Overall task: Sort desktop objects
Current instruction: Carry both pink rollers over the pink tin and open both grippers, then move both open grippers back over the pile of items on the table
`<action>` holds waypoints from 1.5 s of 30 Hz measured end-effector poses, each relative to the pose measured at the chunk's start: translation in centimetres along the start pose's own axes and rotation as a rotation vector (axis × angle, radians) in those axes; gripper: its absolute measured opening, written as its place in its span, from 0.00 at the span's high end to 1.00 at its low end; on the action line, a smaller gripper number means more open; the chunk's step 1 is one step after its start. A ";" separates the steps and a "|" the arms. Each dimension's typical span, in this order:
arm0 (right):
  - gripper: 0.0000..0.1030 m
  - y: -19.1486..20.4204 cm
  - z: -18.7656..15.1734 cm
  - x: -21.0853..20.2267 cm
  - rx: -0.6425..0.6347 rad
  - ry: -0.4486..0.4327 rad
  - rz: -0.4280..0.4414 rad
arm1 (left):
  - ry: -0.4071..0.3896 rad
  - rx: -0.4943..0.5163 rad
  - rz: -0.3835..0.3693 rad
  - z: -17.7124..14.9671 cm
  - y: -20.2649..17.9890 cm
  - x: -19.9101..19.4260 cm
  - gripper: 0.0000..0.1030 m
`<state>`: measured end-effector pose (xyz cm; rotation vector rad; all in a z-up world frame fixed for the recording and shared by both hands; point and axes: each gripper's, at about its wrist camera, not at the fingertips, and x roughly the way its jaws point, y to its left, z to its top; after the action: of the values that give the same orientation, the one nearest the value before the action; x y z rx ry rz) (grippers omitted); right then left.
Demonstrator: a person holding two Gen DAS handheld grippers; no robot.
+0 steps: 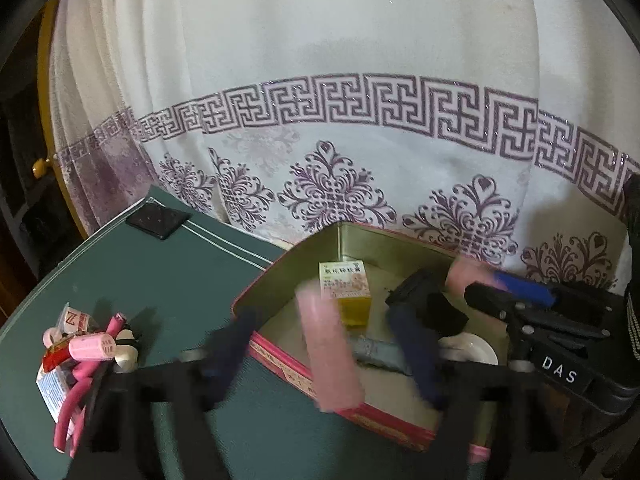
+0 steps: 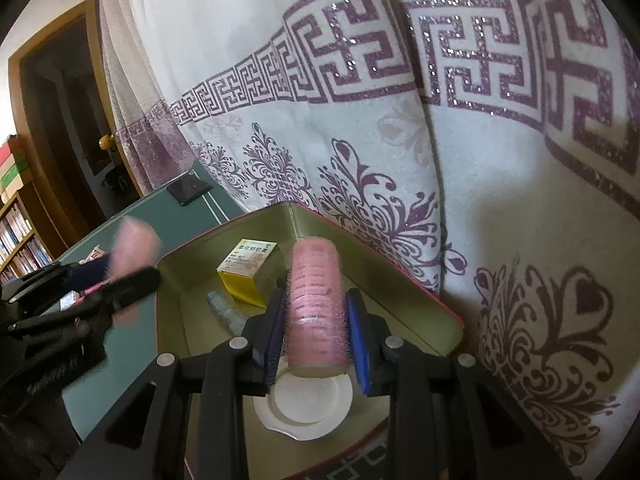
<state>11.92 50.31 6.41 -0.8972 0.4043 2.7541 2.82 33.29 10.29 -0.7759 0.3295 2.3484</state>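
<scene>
Over the red tin on the green worktop, the left claw stands apart — a blurred pink hair roller loose between its fingers. The right claw — above the tin's white dish — is clamped on another roller.

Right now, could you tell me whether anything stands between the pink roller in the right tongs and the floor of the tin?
Only partly: a white lid lies right under the pink roller; the tin is otherwise open there.
</scene>
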 end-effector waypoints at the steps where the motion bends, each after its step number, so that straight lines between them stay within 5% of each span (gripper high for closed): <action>1: 0.55 -0.1 0.0 0.0 0.004 0.002 0.000 | -0.002 -0.001 -0.003 0.0 0.1 -0.1 0.26; 4: 0.45 -0.1 -0.1 -0.1 0.005 -0.003 -0.002 | 0.000 -0.006 0.003 -0.1 0.4 -0.1 0.26; 45: 0.39 6.0 -0.2 -0.3 -0.056 -0.012 0.086 | 0.044 -0.153 0.179 -3.6 7.8 -2.6 0.26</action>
<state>10.59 44.62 7.62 -0.8963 0.3742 2.8603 1.09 24.57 9.34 -0.9047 0.2492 2.5507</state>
